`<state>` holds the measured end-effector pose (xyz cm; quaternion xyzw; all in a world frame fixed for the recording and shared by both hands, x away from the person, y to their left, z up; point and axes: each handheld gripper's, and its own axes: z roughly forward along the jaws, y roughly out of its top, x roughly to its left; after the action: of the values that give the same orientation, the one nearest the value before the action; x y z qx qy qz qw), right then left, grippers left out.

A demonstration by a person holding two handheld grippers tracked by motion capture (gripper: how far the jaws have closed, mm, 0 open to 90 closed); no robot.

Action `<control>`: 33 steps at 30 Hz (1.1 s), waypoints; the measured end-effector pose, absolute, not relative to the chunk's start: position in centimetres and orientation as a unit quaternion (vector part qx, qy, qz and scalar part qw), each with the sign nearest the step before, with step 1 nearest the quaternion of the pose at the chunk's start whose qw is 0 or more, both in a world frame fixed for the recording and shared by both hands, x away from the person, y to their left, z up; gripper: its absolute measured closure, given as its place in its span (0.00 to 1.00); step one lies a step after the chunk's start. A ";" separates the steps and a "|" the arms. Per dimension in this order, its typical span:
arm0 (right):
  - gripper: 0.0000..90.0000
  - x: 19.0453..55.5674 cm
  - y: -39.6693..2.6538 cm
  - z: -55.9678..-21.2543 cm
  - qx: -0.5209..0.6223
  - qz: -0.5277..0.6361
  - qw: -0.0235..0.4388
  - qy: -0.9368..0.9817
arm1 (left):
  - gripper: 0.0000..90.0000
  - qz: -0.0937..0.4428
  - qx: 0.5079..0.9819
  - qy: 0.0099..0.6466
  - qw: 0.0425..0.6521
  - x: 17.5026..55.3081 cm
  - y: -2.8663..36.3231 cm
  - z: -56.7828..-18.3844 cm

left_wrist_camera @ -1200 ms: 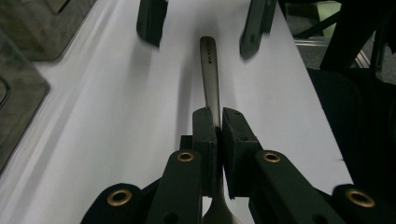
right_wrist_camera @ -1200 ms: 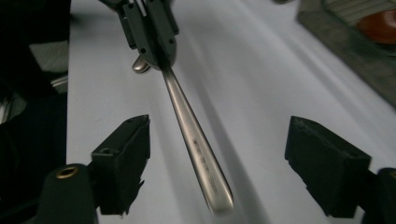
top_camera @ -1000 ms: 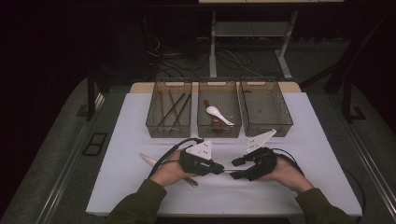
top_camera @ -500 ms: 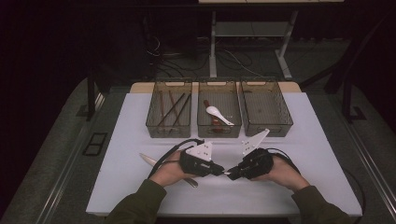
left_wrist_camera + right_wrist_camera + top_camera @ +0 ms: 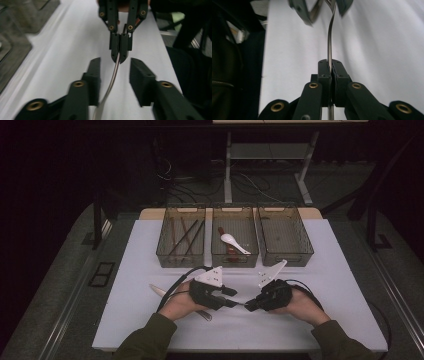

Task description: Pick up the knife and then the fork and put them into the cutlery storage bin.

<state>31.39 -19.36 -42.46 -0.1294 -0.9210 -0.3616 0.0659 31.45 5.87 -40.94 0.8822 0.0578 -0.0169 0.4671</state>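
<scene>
Handover of metal utensil between tongs, mid-transfer above the bench.

Right tongs (image 5: 329,65) are clamped on the thin metal utensil (image 5: 113,75), seen as a curved steel shaft; left tongs (image 5: 115,72) have just been opening and now stand apart on either side of the shaft, pads clear of it. Judged: the right-hand pick-up is made, the left-hand release nearly so; carrying and placing remain. The utensil hangs between both hands over the near middle of the white bench (image 5: 350,285). Three clear bins (image 5: 285,232) stand at the far edge, left holding dark sticks, middle a white spoon (image 5: 232,241). Utensil's ends are hidden, type undetermined; a pale item under the left forearm is cut off.
</scene>
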 end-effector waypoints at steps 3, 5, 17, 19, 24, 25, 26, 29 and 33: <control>0.96 31.5 -19.9 -42.5 -0.139 -0.362 0.056 -0.920 | 0.55 -0.005 0.880 0.083 0.468 31.6 6.8 -40.9; 0.96 31.6 -20.3 -42.4 -0.146 -0.359 0.047 -0.921 | 0.52 0.004 0.878 0.099 0.469 31.5 7.4 -40.8; 0.96 32.3 -23.1 -41.8 -0.220 -0.366 0.005 -0.904 | 0.31 0.053 0.868 0.183 0.459 29.6 11.3 -41.7; 0.96 32.4 -23.5 -41.6 -0.227 -0.370 -0.001 -0.901 | 0.27 0.059 0.867 0.197 0.454 29.1 12.1 -42.1; 0.96 32.7 -24.4 -41.1 -0.244 -0.383 -0.016 -0.891 | 0.16 0.070 0.860 0.222 0.454 27.8 13.6 -42.9; 0.96 32.7 -24.6 -40.9 -0.247 -0.386 -0.017 -0.889 | 0.14 0.076 0.857 0.230 0.455 27.6 13.9 -43.0; 0.96 32.8 -24.7 -40.8 -0.251 -0.388 -0.020 -0.887 | 0.13 0.079 0.854 0.237 0.456 27.5 14.1 -43.1; 0.96 33.0 -25.2 -40.2 -0.262 -0.394 -0.030 -0.880 | 0.05 0.086 0.847 0.257 0.457 27.1 14.8 -43.5; 0.96 33.4 -25.9 -39.2 -0.274 -0.407 -0.041 -0.870 | 0.00 0.080 0.835 0.281 0.466 27.4 15.6 -43.7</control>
<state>33.44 -25.85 -39.18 -0.2744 -0.8702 -0.4072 -0.0410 27.35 15.58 -43.65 0.8349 0.2812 0.0803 0.4663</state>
